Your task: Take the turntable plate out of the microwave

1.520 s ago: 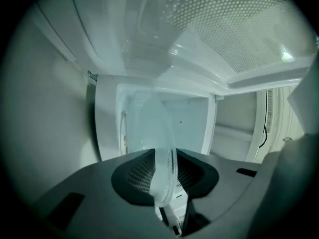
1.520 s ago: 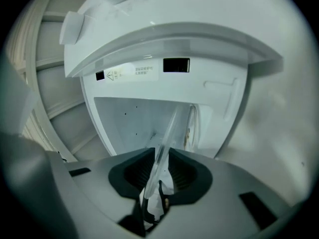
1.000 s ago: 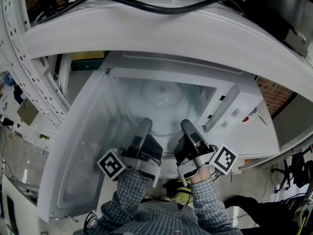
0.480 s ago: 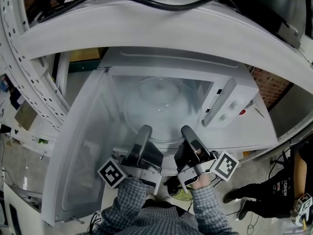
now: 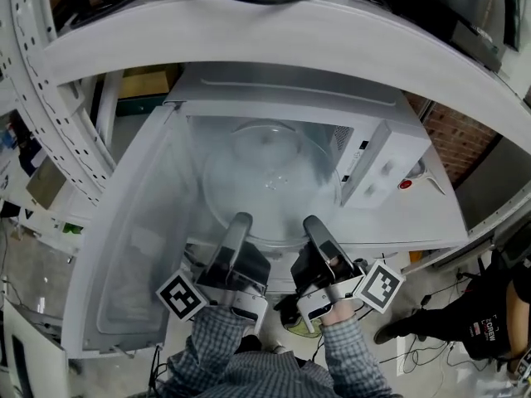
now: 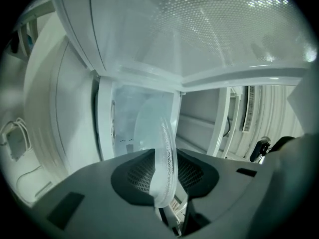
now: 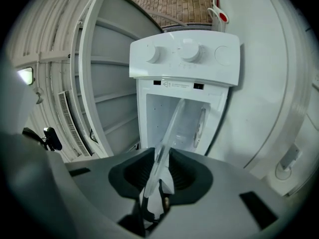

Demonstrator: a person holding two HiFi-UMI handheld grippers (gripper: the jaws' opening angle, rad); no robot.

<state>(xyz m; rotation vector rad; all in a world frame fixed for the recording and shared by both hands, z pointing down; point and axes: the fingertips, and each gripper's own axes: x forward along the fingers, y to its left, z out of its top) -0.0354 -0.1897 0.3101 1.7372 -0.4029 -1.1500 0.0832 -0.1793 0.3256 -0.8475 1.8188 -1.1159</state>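
we've drawn the turntable plate (image 5: 270, 177) further out of the microwave (image 5: 377, 168), clear round glass, front rim past the microwave's mouth, left gripper (image 5: 239, 221) and right gripper (image 5: 313, 222) clamped on it

A white table (image 5: 448, 222) carries the microwave (image 5: 290, 98), its door open to the left; a small white thing with a red spot (image 5: 405, 184) lies just beside it

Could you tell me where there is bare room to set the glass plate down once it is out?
The white surface right of the control panel looks bare, up to a small red item. The open door blocks the left; the plate fills the microwave opening.
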